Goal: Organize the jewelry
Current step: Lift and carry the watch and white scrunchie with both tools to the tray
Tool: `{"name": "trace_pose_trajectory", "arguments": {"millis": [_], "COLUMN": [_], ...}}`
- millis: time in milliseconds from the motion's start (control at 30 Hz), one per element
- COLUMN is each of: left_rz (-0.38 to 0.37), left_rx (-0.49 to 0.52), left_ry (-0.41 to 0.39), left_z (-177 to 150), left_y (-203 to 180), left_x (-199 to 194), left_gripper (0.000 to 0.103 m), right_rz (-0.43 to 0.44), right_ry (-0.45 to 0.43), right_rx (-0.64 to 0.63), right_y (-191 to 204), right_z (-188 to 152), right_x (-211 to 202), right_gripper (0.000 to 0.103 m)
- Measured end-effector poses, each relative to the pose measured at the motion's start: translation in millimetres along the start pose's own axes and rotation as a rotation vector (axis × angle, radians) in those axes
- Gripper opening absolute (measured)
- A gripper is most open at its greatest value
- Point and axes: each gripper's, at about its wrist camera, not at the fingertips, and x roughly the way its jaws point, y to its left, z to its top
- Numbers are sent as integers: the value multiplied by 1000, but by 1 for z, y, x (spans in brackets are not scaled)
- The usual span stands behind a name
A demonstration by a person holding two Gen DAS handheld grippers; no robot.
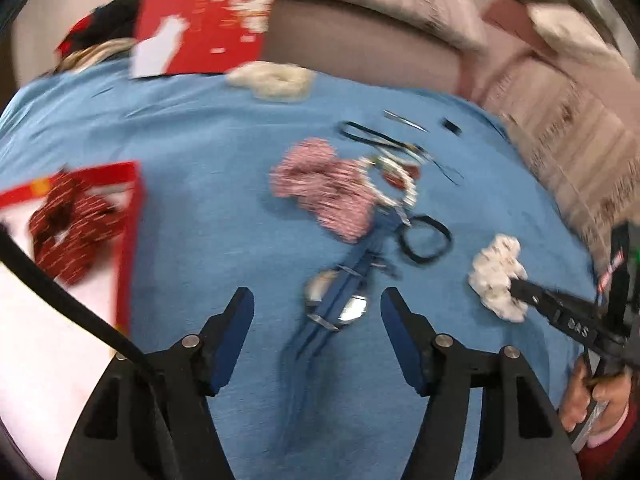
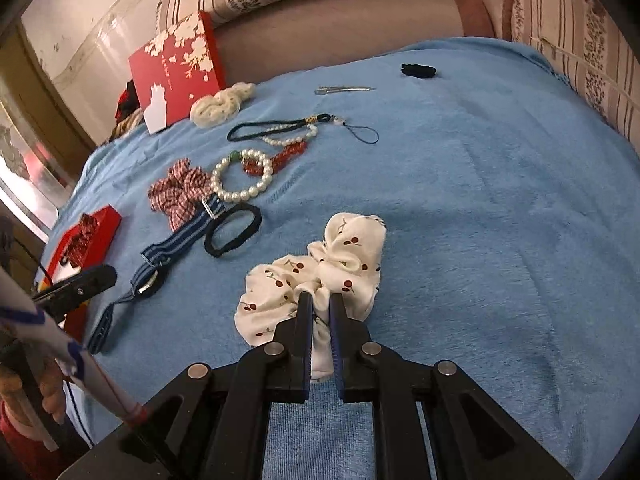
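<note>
Blue napped cloth covers the work surface; its far edge meets a grey-brown cushion back, its right edge runs along striped upholstery. The cloth's right half is bare, wide room there; clutter sits centre and left. Right gripper: jaws nearly closed, pinching the white cherry-print scrunchie, soft gathered fabric, lying on the cloth near the middle. Left gripper: jaws parted, nothing between the pads, hovering over the blue striped strap, a flat woven band with metal buckles. Left-wrist view is motion-blurred. Scrunchies counted, four: the cherry one, a red-and-white gingham scrunchie, a cream fuzzy scrunchie near the far edge, a dark red patterned scrunchie inside the open red box at the left edge. One black elastic hair tie, oval loop, just beside the strap. One pearl bracelet, round glossy beads with a single green bead, touching red bead strands. One dark cord lanyard with pearls. One metal hair clip, thin and straight. One small black item at the far edge, well apart. Red floral lid stands tilted at the back left.
</note>
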Motion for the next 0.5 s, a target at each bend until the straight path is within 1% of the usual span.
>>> {"name": "trace_pose_trajectory", "arguments": {"millis": [67, 100, 167, 200, 233, 267, 300, 333, 367, 467, 500], "left_rz": [-4, 19, 63, 76, 101, 119, 126, 102, 64, -31, -95], "left_rx": [52, 94, 139, 146, 159, 165, 148, 121, 67, -50, -114], "left_ry": [30, 49, 73, 83, 89, 76, 78, 88, 85, 73, 59], "left_z": [0, -2, -4, -5, -6, -6, -3, -1, 2, 7, 10], "left_y": [-10, -19, -26, -28, -30, -31, -30, -26, -19, 0, 11], "left_x": [11, 19, 33, 37, 41, 41, 40, 38, 34, 22, 13], "left_gripper": [66, 66, 66, 66, 61, 43, 38, 38, 38, 38, 38], "right_rz": [-8, -10, -9, -8, -9, -9, -10, -12, -17, -27, -27], "right_ry": [3, 3, 3, 3, 3, 3, 3, 2, 0, -14, -21], "right_rx": [-6, -5, 0, 1, 1, 0, -4, -9, -18, -38, -42], "right_y": [0, -1, -2, -3, -3, -3, -3, -2, -1, 3, 4], "right_z": [-1, -1, -1, -1, -1, -1, -1, -1, -1, -2, -2], "right_x": [2, 3, 3, 3, 4, 4, 4, 4, 5, 3, 2], "right_gripper": [11, 11, 11, 11, 11, 11, 11, 11, 11, 10, 9]}}
